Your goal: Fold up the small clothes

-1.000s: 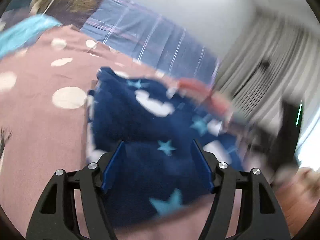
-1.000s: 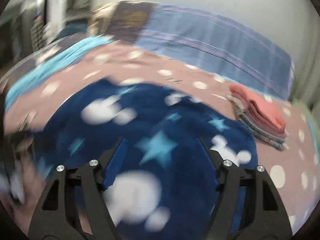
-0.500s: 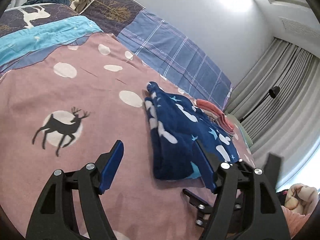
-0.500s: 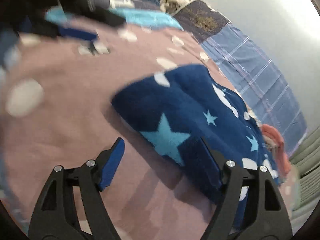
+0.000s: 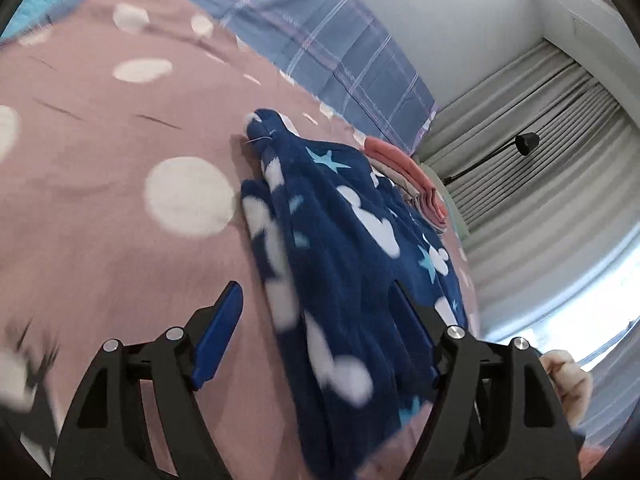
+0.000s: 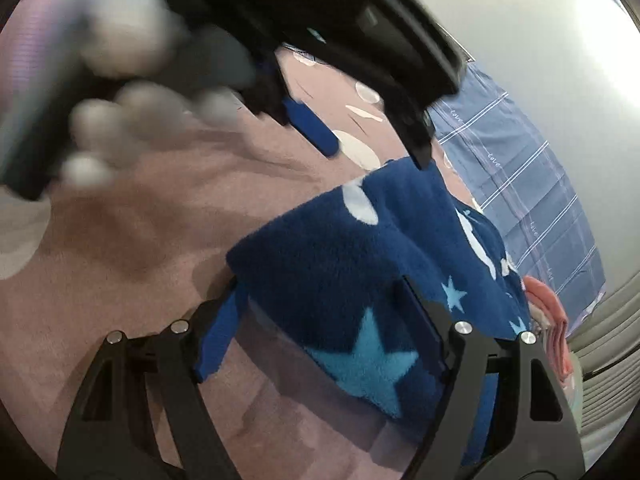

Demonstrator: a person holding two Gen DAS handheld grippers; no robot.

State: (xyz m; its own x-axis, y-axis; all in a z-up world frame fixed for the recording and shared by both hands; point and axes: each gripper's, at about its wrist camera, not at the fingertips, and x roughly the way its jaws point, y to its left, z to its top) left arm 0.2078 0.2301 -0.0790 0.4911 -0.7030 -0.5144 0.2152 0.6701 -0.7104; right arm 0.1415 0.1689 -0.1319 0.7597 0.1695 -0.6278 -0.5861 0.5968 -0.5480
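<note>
- The navy star-print garment, folded into a long strip, lies on the bed, its long axis running away toward the plaid pillow.
- Left claw has just been opening; it straddles the strip's near end, gripping nothing.
- Right claw is wide open, empty, around the same end's corner.

Navy fleece garment with pale-blue stars and white blobs, folded into a long strip, lying flat on the pink dotted bedspread.
</note>
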